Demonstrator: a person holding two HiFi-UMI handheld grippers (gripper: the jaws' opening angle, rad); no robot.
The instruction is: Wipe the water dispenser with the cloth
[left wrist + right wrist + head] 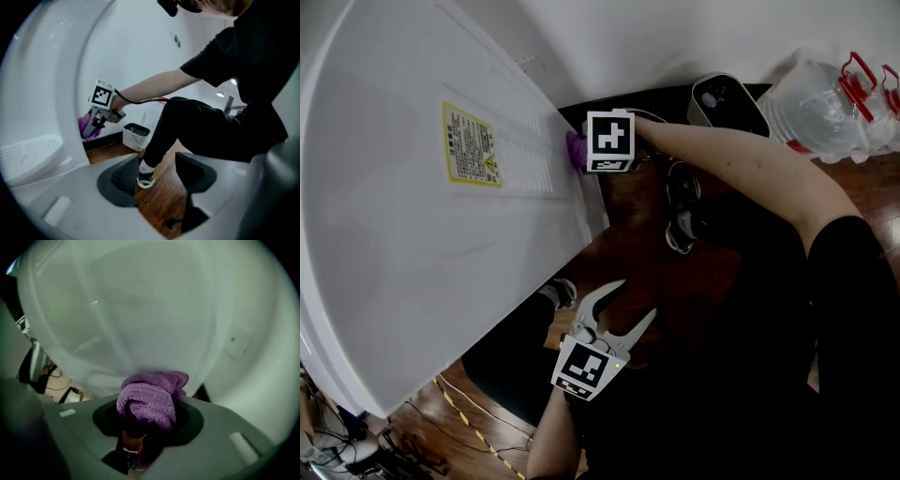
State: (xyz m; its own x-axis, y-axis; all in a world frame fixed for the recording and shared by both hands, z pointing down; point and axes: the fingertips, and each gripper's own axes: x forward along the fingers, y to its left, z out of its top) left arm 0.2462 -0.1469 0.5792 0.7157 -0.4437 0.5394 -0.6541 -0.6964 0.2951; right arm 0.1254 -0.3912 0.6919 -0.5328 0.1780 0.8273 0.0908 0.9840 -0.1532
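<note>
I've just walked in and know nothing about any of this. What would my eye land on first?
The big white water dispenser fills the left of the head view, with a yellow label on it. At its right edge the right gripper clamps a bright purple cloth. Lower down, the left gripper hangs open and empty.

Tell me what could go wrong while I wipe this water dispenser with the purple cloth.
The cloth is a small wad in the right gripper, so the hard fingers might scrape the water dispenser. Rubbing over the yellow label could lift its edge. The open, empty left gripper hangs near the dispenser's lower edge and might knock it.
</note>
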